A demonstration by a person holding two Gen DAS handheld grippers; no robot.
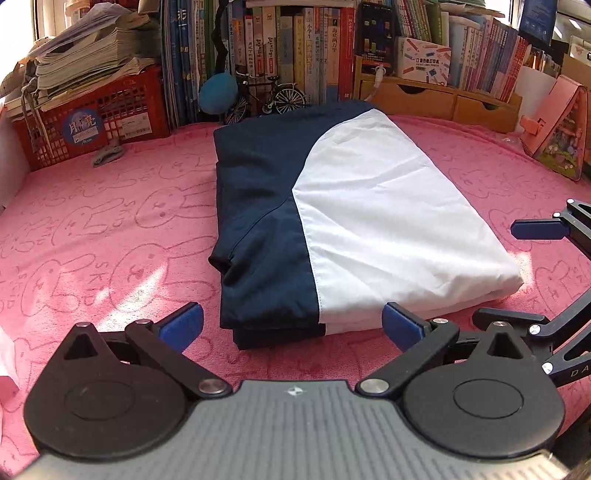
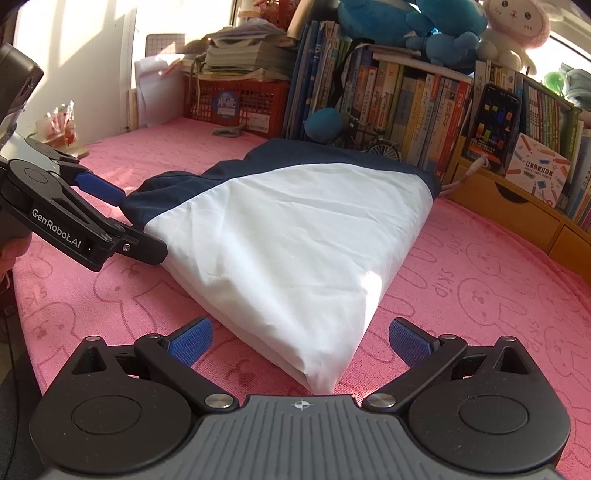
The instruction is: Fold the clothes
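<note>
A navy and white garment [image 1: 332, 221] lies folded into a thick rectangle on the pink rabbit-print towel [image 1: 110, 229]. My left gripper [image 1: 291, 325] stands open at its near edge, blue pads on either side, holding nothing. In the right wrist view the same garment [image 2: 295, 243] points a white corner toward my right gripper [image 2: 301, 343], which is open and empty just short of that corner. The right gripper [image 1: 517, 273] shows at the right edge of the left view. The left gripper [image 2: 110, 218] appears at the left of the right view, beside the garment's edge.
A red crate [image 1: 92, 122] with stacked papers stands back left. Books [image 1: 295, 55], a toy bicycle [image 1: 266, 96] and wooden drawers [image 1: 443, 99] line the back. A pink box [image 1: 557, 129] sits at the right. Plush toys [image 2: 443, 26] top the books.
</note>
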